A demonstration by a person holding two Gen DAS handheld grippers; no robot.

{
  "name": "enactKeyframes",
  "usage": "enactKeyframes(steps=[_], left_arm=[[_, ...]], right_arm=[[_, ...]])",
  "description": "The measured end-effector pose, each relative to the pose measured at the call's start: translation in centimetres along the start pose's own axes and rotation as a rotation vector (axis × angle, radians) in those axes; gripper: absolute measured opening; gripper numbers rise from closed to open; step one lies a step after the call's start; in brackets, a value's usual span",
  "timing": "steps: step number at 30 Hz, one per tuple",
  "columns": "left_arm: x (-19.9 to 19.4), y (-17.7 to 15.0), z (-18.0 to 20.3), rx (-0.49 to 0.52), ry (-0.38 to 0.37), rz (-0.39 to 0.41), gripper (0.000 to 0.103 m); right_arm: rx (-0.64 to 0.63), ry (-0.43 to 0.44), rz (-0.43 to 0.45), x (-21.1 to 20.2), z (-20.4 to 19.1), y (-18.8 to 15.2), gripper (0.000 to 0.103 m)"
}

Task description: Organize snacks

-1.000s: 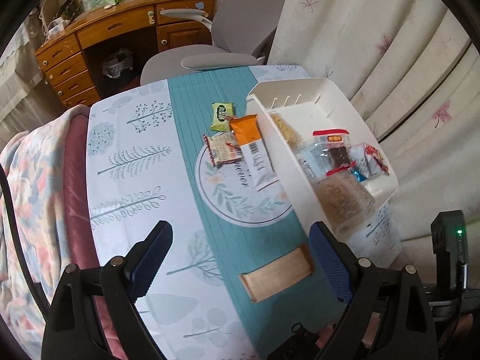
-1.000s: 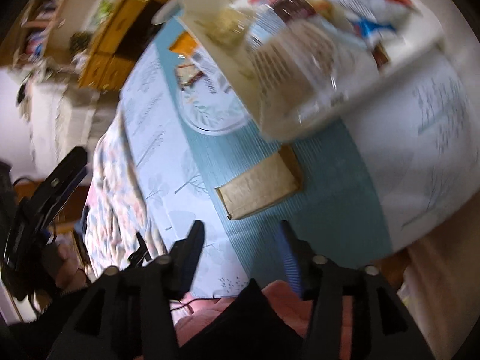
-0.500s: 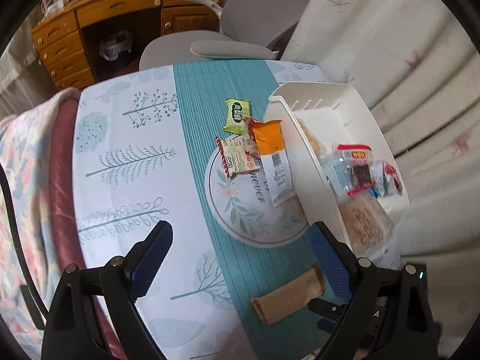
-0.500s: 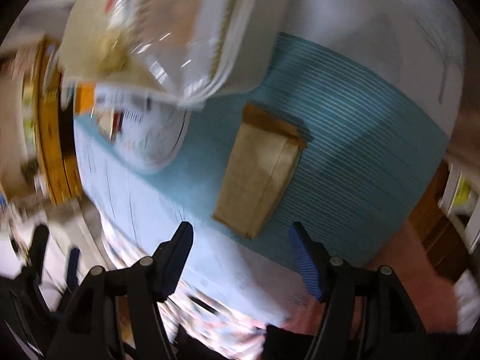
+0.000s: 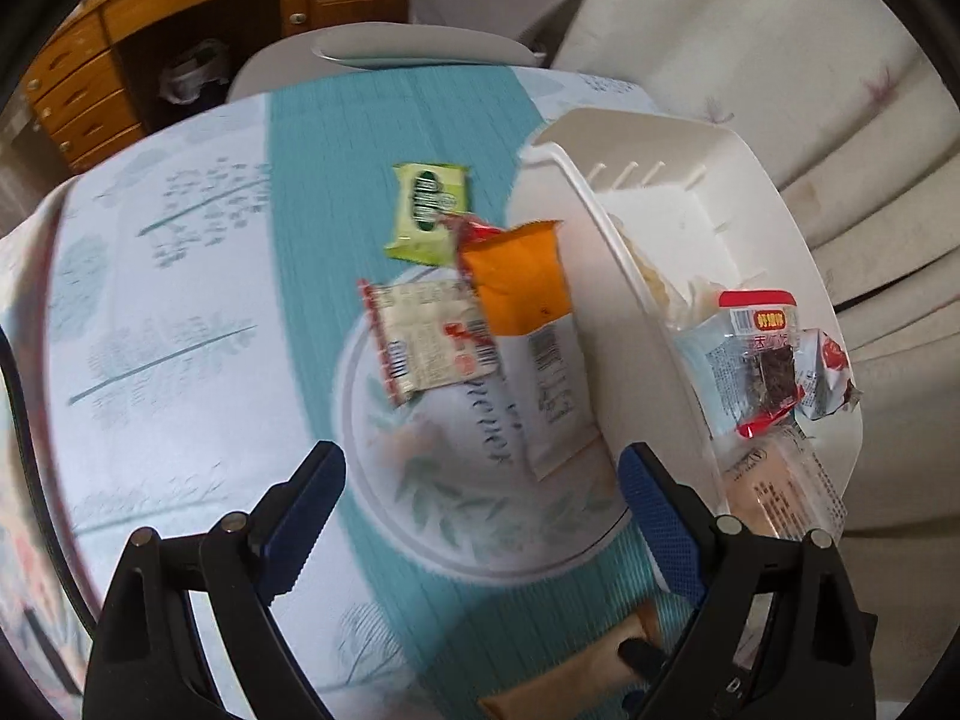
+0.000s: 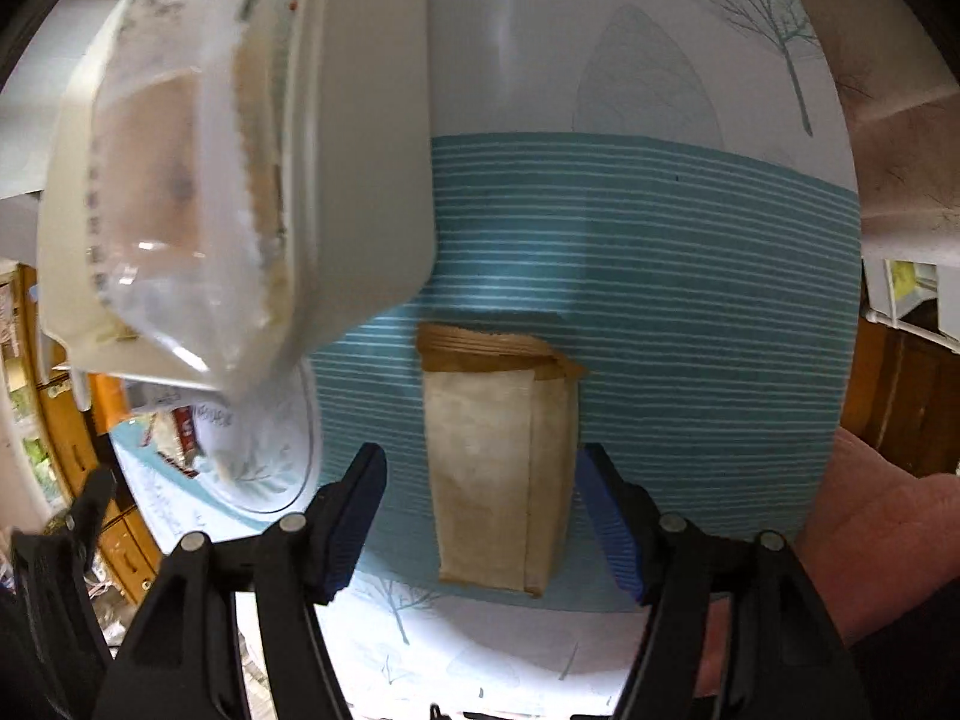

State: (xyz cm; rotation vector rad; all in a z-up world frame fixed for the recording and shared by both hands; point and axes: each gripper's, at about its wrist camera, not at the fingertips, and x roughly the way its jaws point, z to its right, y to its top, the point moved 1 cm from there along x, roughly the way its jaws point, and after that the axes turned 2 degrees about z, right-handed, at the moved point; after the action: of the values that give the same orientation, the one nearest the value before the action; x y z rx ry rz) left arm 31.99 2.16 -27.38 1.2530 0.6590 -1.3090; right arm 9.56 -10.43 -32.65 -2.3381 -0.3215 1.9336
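Observation:
My left gripper (image 5: 480,468) hangs open over the round motif of the tablecloth, with nothing between its fingers. Just ahead of it lie an orange-and-white packet (image 5: 522,324), a red-and-white packet (image 5: 426,336) and, farther off, a green packet (image 5: 429,213). To their right stands the white basket (image 5: 576,180), holding several wrapped snacks. My right gripper (image 6: 480,474) points down over a brown paper packet (image 6: 498,468) on the teal stripe. Its jaws straddle the packet's near half, open, with a gap on each side. The basket's corner (image 6: 360,150) looms just left of it.
A grey office chair (image 5: 384,54) stands beyond the table's far edge, with a wooden desk (image 5: 120,60) behind it. Curtains (image 5: 780,60) hang right of the basket. The left gripper's body (image 6: 60,540) shows at the lower left of the right wrist view.
My left gripper has come down and forward toward the loose packets. My right gripper has rolled, sunk and widened a little, so the brown packet now lies lengthwise between its jaws.

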Motion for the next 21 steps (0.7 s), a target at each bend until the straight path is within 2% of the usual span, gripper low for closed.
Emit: enactKeyframes(steps=[6,11,16,21], left_arm=[[3.2,0.0,0.7,0.014,-0.052,0.024,0.092],[5.2,-0.3,0.5,-0.032,-0.061,0.041,0.088],[6.7,-0.4,0.0,-0.088,-0.079,0.058,0.084],[7.2,-0.3,0.6,-0.072,-0.056,0.095,0.082]], right_arm=[[-0.004,-0.052,-0.025,1.1,-0.7,-0.3,0.066],[0.002,-0.105,-0.053,2.0,-1.2,-0.3,0.066],[-0.014,-0.106,-0.066,2.5,-2.1,-0.2,0.063],[-0.032,-0.127,-0.081,2.9,-2.5,0.1,0.06]])
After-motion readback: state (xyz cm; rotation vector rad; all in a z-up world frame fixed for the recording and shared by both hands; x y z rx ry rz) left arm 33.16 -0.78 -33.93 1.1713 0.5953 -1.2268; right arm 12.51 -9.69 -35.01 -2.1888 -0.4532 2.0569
